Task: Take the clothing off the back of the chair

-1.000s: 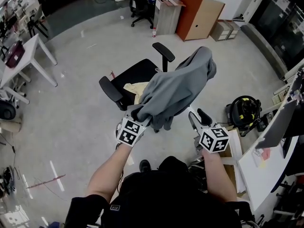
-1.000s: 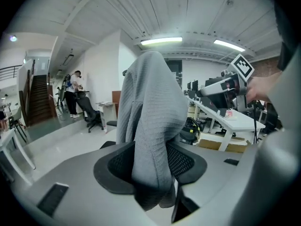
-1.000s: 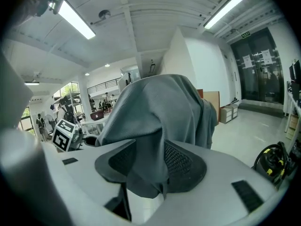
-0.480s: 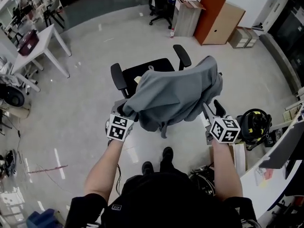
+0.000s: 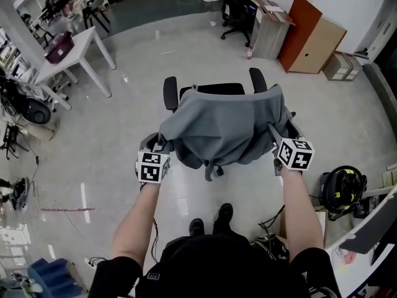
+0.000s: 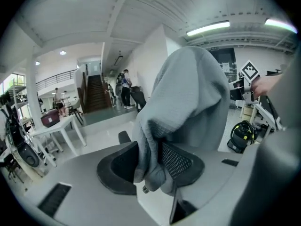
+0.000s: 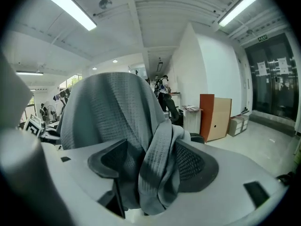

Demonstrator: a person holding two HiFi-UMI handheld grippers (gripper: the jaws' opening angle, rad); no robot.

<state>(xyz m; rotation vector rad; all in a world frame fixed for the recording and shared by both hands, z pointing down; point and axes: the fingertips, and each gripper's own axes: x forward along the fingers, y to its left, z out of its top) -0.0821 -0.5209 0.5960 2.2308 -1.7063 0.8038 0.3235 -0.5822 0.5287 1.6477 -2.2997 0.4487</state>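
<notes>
Grey sweatshirt (image 5: 226, 126): draped over the backrest of the black office chair (image 5: 214, 89), hem hanging down the near side, stretched wide between both grippers. Left gripper (image 5: 158, 146): at the left edge of the chair back as the head view shows it, jaws closing, a bunched fold of the sweatshirt pinched between the pads (image 6: 117, 166). Right gripper (image 5: 279, 138): at the right edge of the chair back, jaws opening wide, a thick roll of the same fabric hanging between them, unclamped. White table (image 5: 80, 45): well beyond the chair, leftward. Orange-brown cabinet (image 5: 313, 36): beyond the chair, rightward. Black-and-yellow item (image 5: 341, 191): on the floor right of the chair, kind not discernible.
</notes>
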